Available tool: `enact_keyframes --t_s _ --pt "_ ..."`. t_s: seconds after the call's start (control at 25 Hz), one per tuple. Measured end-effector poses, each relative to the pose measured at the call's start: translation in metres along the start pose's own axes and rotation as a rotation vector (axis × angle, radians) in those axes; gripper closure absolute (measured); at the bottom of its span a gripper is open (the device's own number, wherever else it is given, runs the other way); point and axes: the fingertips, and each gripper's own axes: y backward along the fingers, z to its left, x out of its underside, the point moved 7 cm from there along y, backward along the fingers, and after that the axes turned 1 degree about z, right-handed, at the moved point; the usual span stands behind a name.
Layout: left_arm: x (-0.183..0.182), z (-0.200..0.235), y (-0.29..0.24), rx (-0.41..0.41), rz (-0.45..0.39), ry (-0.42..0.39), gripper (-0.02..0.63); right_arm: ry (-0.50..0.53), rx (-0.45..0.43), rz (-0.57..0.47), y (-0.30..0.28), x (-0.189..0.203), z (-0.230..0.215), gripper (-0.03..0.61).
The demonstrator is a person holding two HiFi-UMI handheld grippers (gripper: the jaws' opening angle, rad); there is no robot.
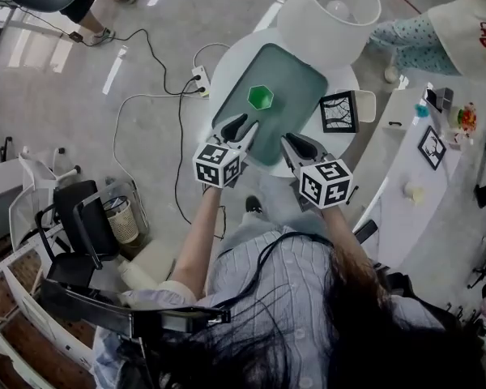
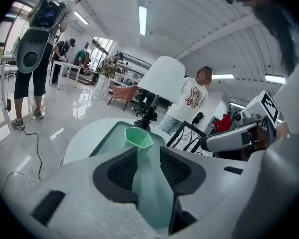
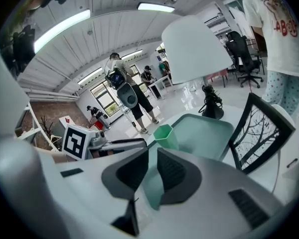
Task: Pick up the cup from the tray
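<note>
Reaching left gripper (image 1: 241, 125): jaws spread, with bare tray showing between the pads and nothing pinched. It hangs over the tray's near edge and points at the cup, apparently lined up for the grab.
Cup (image 1: 261, 97): green and faceted, it stands upright on the far-left part of the tray, just beyond the left gripper's tips and untouched. Its mouth faces up, so a pinch across the walls looks the likely hold.
Tray (image 1: 304, 83): teal with rounded corners, it lies on a small round white table (image 1: 227, 71). The cup is the only thing on it.
Right gripper (image 1: 294, 143): jaws only narrowly parted and empty, it hovers beside its partner over the tray's near edge. It sits farther from the cup and seems to be in support, not in the lead.
Picture frame (image 1: 338, 112): black, with a branch drawing, it is propped just right of the tray, clear of both grippers.
Lamp (image 1: 328, 10): its white shade rises at the table's far side, something to steer clear of on the lift.
Stage: approach; the cup is not yet picked up.
</note>
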Motion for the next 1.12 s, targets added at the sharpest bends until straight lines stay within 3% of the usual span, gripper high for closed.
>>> enact_keyframes --t_s 0.2,0.44,0.72,1.12 --pt "0.009 0.014 -0.023 0.004 0.059 -0.033 0.386 -0.019 0.015 0.010 -0.002 0.001 -0.011 0.509" --pt "0.011 0.032 -0.050 -0.017 0.076 -0.118 0.302 -0.032 0.026 0.013 -0.006 0.003 -0.021 0.509" --pt "0.009 0.035 -0.079 0.034 0.121 -0.223 0.272 -0.060 0.045 0.028 -0.003 0.009 -0.029 0.509" --pt "0.013 0.036 -0.106 0.063 0.154 -0.249 0.267 -0.077 0.058 0.043 0.003 0.019 -0.033 0.509"
